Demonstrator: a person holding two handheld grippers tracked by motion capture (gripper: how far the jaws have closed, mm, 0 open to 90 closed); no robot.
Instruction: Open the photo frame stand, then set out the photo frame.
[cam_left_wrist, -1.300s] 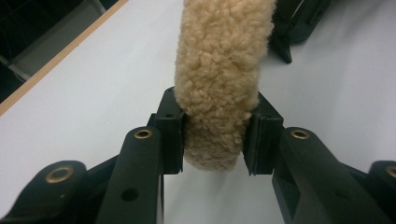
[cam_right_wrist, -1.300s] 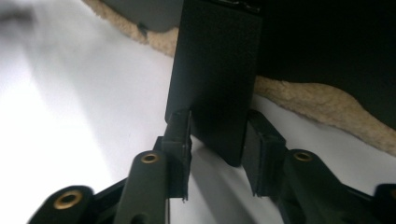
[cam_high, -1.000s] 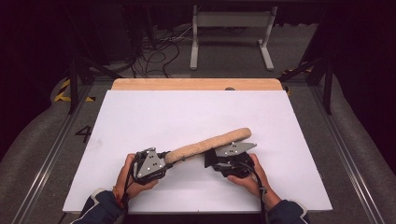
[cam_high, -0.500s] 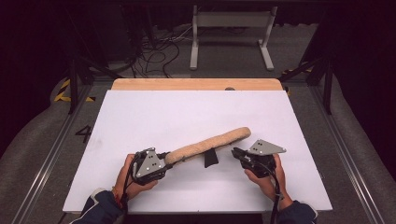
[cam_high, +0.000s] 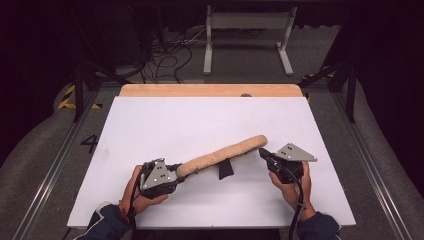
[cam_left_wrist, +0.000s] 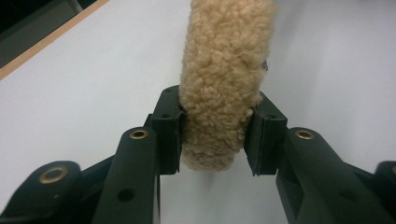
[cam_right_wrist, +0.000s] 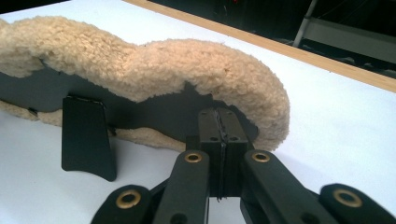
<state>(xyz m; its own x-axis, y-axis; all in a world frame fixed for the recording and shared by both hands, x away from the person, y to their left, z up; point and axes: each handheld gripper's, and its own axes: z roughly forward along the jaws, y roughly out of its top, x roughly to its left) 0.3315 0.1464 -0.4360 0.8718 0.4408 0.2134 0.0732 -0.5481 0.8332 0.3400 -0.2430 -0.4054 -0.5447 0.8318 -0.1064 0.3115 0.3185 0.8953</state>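
We hold the fleece pad (cam_high: 220, 156) across the white counter (cam_high: 150, 125): our left gripper (cam_left_wrist: 217, 133) clamps one end, our right gripper (cam_right_wrist: 219, 135) has its jaws pressed shut, empty, at the other. It looks light, soft and floppy; grip the ends. The right gripper has moved outward from mid-pad.

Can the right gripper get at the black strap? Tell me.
Probably yes: the right gripper, jaws shut, sits by the fleece pad's end, and the black strap hangs near it with nothing between.

Bright even overhead light, dark surroundings, soft shadows, sharp focus
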